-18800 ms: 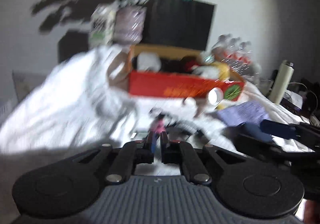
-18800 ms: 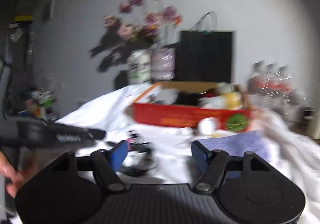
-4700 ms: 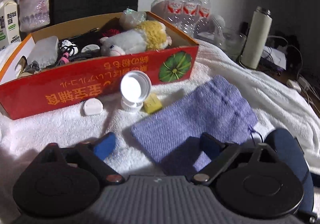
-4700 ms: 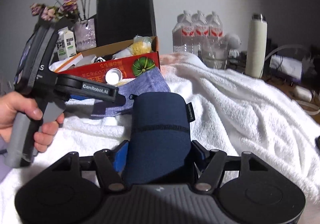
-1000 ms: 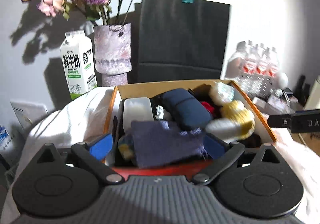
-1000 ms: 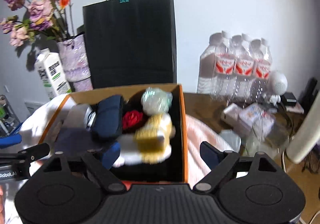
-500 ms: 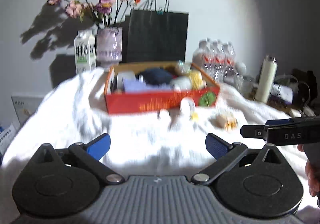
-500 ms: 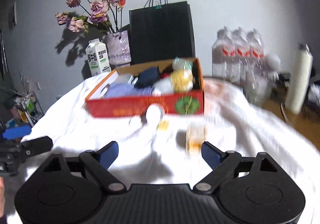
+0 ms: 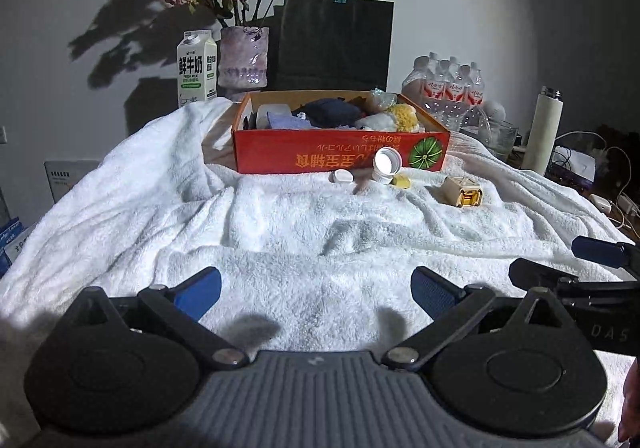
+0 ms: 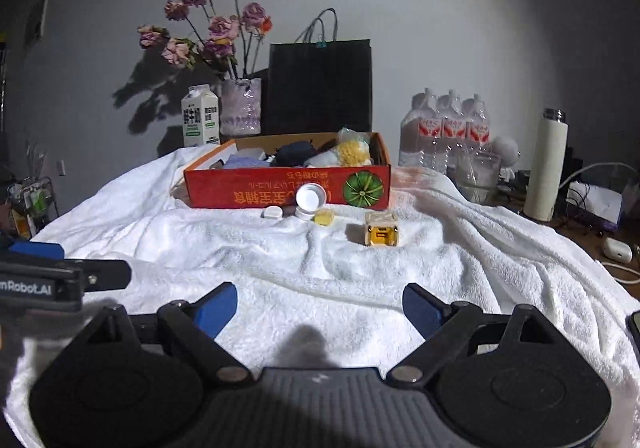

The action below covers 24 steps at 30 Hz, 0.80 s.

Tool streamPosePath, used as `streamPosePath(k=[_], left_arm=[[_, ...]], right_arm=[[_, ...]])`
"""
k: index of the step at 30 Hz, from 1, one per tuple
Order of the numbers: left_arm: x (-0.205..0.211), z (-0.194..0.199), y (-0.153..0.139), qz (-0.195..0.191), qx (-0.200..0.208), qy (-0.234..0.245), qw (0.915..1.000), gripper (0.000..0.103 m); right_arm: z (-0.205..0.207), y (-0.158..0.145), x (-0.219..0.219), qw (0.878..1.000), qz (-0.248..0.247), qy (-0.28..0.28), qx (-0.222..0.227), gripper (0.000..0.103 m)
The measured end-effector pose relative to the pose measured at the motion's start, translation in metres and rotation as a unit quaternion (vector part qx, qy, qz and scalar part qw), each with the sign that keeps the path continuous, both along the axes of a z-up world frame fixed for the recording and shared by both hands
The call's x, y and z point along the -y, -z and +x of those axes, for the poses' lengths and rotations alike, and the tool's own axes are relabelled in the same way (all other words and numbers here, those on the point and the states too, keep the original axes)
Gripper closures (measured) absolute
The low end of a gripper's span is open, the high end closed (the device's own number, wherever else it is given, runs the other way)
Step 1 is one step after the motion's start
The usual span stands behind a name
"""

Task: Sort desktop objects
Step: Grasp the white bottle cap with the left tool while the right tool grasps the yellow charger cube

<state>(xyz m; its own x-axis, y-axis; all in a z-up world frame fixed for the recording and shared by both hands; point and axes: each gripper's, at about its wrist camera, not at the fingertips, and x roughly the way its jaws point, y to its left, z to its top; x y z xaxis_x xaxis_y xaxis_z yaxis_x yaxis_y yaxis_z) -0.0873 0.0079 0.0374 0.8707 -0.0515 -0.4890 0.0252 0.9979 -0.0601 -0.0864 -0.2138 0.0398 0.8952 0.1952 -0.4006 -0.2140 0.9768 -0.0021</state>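
From the left wrist view, the left gripper [image 9: 316,290] hangs low over a rumpled white towel [image 9: 280,232] with its blue-padded jaws spread wide and nothing between them. Well ahead sits a red cardboard box with a green pumpkin print [image 9: 340,153], already holding soft items, among them a dark blue pouch [image 9: 328,112] and a yellow-and-white plush toy [image 9: 394,119]. Just in front of the box lie a small white round cap [image 9: 341,176], an open white flip-top jar [image 9: 386,164], a small yellow square piece [image 9: 401,180] and, a little to the right, a beige and yellow toy block [image 9: 463,191]. From the right wrist view, the right gripper [image 10: 320,306] is likewise wide open and empty (its neighbour's black body shows at the left edge), facing the same toy block [image 10: 381,234] nearly head-on. This looks like a pause between pickups: the next move probably calls for reaching forward over the towel, straddling one loose item and closing on it.
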Motion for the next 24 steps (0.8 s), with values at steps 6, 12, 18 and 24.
streamPosePath(k=[6,12,18,24], left_arm=[[-0.001,0.009,0.005,-0.001,-0.006,-0.005,1.0000,0.000],[0.019,0.060,-0.017,-0.016,0.017,0.057,0.9981,0.000],[0.043,0.135,-0.020,-0.019,0.019,0.086,0.9959,0.000],[0.067,0.214,0.000,-0.017,-0.018,0.087,0.9959,0.001]], right_arm=[[0.011,0.007,0.000,1.000,0.005,0.002,-0.013,0.014],[0.045,-0.002,0.008,1.000,-0.009,-0.001,-0.018,0.017],[0.114,-0.005,0.031,0.998,0.029,0.012,-0.048,0.027],[0.195,0.008,0.036,0.994,0.031,0.026,-0.101,0.037]])
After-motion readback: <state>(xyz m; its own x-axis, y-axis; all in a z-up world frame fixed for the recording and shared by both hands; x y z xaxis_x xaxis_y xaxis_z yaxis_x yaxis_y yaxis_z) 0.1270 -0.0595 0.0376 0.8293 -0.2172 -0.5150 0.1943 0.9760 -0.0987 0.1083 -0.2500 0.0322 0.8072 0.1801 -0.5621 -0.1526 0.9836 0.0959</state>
